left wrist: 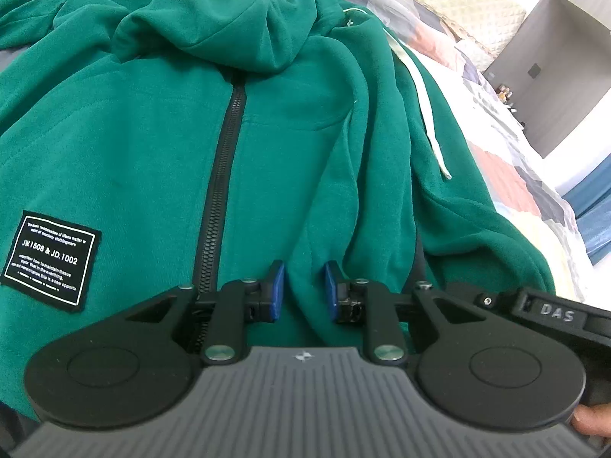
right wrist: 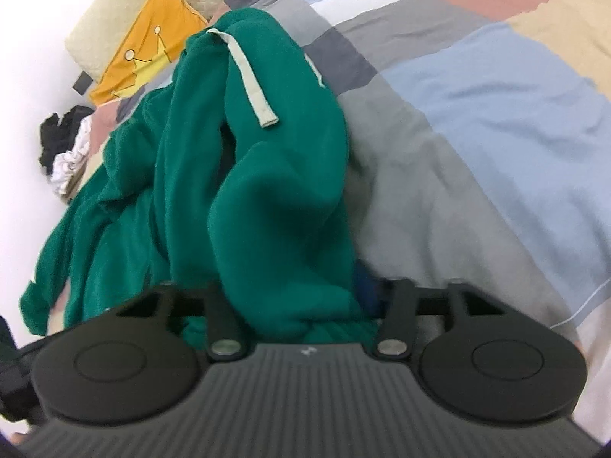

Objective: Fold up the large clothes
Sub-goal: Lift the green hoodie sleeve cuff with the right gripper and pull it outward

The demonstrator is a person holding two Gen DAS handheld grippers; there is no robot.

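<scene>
On a patchwork quilt [right wrist: 477, 122], a green zip hoodie [left wrist: 152, 145] lies front-up as the left gripper [left wrist: 304, 290] pinches a ridge of its front and the right gripper [right wrist: 305, 305] clamps a bunched sleeve, likely mid-fold, next carrying it across the chest.

Bright, soft daylight; fisheye bending at edges, and the right wrist view seems slightly blurred.

Patchwork-quilted bed [right wrist: 477, 107] carries green hoodie [left wrist: 152, 133], yellow pillow [right wrist: 149, 49]
</scene>
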